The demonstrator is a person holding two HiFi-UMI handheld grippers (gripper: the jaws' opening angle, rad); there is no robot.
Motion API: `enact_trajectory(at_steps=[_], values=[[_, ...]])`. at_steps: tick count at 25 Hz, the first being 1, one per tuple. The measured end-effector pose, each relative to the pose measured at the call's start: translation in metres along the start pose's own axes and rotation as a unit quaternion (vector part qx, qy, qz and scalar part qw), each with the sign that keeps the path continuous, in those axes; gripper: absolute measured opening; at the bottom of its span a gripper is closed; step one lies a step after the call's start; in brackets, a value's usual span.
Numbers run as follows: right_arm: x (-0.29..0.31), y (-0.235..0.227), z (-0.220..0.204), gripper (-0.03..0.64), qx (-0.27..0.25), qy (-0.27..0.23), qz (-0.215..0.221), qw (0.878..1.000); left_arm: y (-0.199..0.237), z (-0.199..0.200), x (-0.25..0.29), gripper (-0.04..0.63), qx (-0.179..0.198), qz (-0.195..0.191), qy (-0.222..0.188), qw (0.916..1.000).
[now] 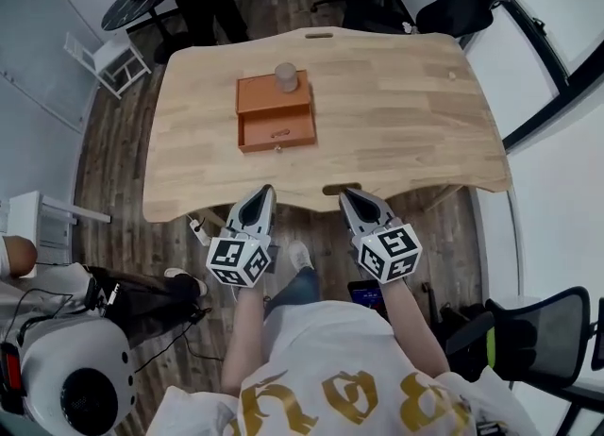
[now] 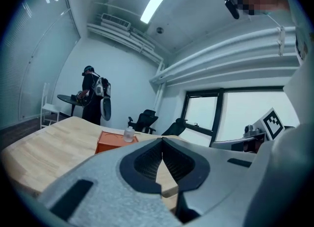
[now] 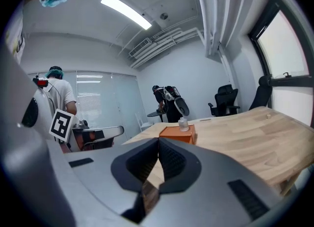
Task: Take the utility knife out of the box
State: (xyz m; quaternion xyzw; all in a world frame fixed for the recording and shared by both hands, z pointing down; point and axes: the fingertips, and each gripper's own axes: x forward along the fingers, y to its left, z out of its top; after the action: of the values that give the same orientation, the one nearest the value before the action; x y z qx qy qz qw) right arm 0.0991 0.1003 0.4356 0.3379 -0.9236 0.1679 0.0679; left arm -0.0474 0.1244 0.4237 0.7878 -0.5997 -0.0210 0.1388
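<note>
At the near edge of the pale, wood-grained table (image 1: pixel 406 113), the grey left gripper (image 1: pixel 265 189) and right gripper (image 1: pixel 345 192) each have their pointed, ribbed-padded jaws pressed together on nothing. Farther in, left of the table's middle, sits a flat orange box (image 1: pixel 260 94), its shallow drawer (image 1: pixel 255 128) open toward the near edge. A small translucent bottle (image 1: pixel 286 76) stands on top, and a tiny item (image 1: pixel 280 133) in the drawer is too small to identify as the utility knife.

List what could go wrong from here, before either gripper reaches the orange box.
1. A small bottle stands on top of the orange box; nudging the box may topple it.
2. The left gripper and right gripper are both shut and empty; unless one opens, it would likely only push the box across the table.
</note>
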Motion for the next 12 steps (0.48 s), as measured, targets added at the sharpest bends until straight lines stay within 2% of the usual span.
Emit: enact_trajectory(at_steps=[6, 12], values=[[0.088, -0.031, 0.027, 0.012, 0.011, 0.012, -0.01, 1.0, 0.068, 0.02, 0.071, 0.011, -0.007, -0.005, 0.021, 0.9997], [0.162, -0.056, 0.034, 0.012, 0.021, 0.028, -0.023, 0.999, 0.124, 0.023, 0.124, 0.011, -0.006, -0.022, 0.046, 0.9987]])
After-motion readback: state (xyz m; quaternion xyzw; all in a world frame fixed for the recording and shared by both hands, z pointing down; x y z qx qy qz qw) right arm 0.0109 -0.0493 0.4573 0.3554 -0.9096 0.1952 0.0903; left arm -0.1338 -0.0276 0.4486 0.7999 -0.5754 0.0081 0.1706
